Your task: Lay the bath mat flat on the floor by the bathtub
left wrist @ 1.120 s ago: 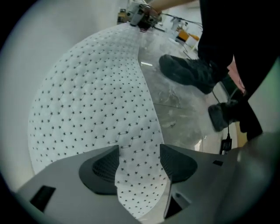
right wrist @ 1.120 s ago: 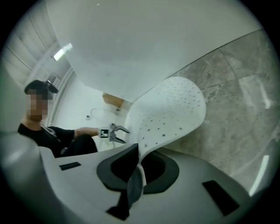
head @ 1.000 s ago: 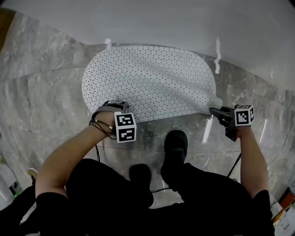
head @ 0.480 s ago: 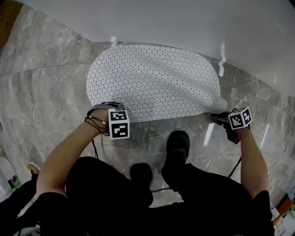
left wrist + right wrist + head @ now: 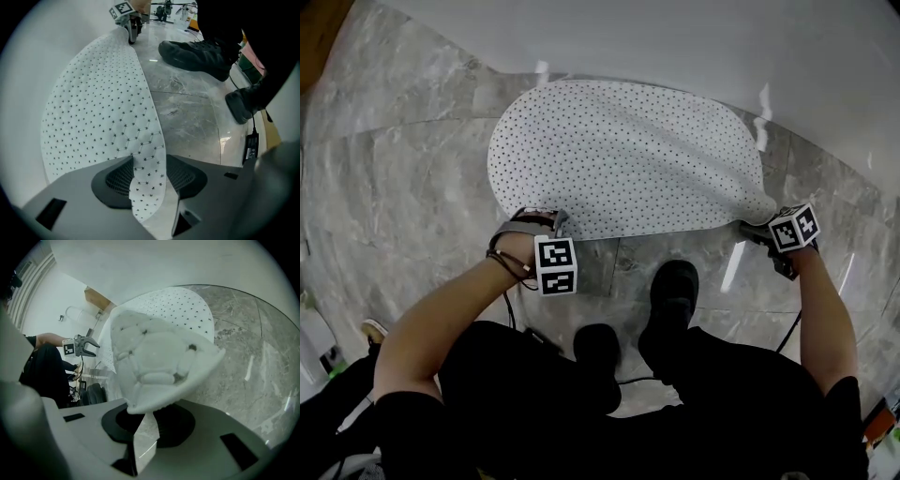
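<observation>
The white dotted bath mat (image 5: 619,155) lies spread on the grey marble floor against the bathtub (image 5: 675,37). My left gripper (image 5: 540,223) points straight down at the mat's near-left edge. In the left gripper view its jaws (image 5: 150,180) have just been opening and are open: the mat's edge (image 5: 93,108) hangs between the pads, clear of the right one. My right gripper (image 5: 750,229) is at the mat's near-right corner. Its jaws (image 5: 147,420) have eased slightly but stay shut on the bunched corner (image 5: 159,357), held just above the floor.
The person's two black shoes (image 5: 673,300) (image 5: 598,352) stand on the floor just behind the mat's near edge. A black cable (image 5: 628,384) trails between them. Small items sit at the lower left (image 5: 319,356). Marble floor (image 5: 394,187) stretches out to the left.
The right gripper has come down toward the floor with the mat's corner, which now sits lower and flatter. The left gripper has stayed at the near-left edge.
</observation>
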`<state>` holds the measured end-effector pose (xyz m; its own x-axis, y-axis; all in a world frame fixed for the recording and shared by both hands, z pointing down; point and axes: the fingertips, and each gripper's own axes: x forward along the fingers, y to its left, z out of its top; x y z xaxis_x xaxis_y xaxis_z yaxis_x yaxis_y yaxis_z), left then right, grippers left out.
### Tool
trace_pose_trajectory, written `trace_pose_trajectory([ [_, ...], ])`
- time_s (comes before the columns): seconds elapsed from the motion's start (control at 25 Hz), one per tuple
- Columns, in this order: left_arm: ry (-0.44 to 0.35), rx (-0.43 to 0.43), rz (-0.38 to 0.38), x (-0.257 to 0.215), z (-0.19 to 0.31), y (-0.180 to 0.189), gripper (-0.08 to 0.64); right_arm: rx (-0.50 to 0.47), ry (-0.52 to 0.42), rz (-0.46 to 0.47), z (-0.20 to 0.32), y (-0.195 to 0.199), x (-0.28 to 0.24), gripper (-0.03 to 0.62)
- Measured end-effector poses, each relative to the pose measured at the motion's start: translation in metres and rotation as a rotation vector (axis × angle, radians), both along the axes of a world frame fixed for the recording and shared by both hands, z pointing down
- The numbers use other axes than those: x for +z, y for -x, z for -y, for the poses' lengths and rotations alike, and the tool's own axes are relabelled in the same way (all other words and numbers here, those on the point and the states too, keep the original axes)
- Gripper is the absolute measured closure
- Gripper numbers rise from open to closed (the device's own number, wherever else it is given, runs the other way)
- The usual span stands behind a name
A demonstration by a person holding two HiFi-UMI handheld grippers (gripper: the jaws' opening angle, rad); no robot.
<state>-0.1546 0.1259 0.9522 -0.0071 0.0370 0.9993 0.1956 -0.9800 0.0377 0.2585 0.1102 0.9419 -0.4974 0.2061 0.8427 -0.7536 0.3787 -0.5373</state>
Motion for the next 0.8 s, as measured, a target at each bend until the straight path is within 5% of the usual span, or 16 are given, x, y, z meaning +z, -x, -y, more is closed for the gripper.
trace_pose_trajectory([
  [0.16,-0.071,0.091,-0.006,-0.003,0.010,0.007,0.446,0.018,0.002,0.008,0.001,0.001,-0.001,0.528],
  [0.32,-0.030,0.078,-0.017,-0.010,0.015,0.009,0.514,0.056,0.023,0.072,-0.005,0.003,-0.008,0.504],
  [0.6,0.066,0.043,0.067,-0.010,0.009,0.051,0.518,0.118,0.177,0.146,-0.040,-0.020,-0.019,0.468],
  [0.68,0.091,0.021,0.073,-0.011,0.009,0.052,0.514,0.146,0.152,0.094,-0.037,-0.040,-0.016,0.468],
  [0.8,0.138,0.029,0.092,-0.010,0.004,0.053,0.469,0.165,-0.005,-0.027,-0.009,-0.061,-0.007,0.469],
])
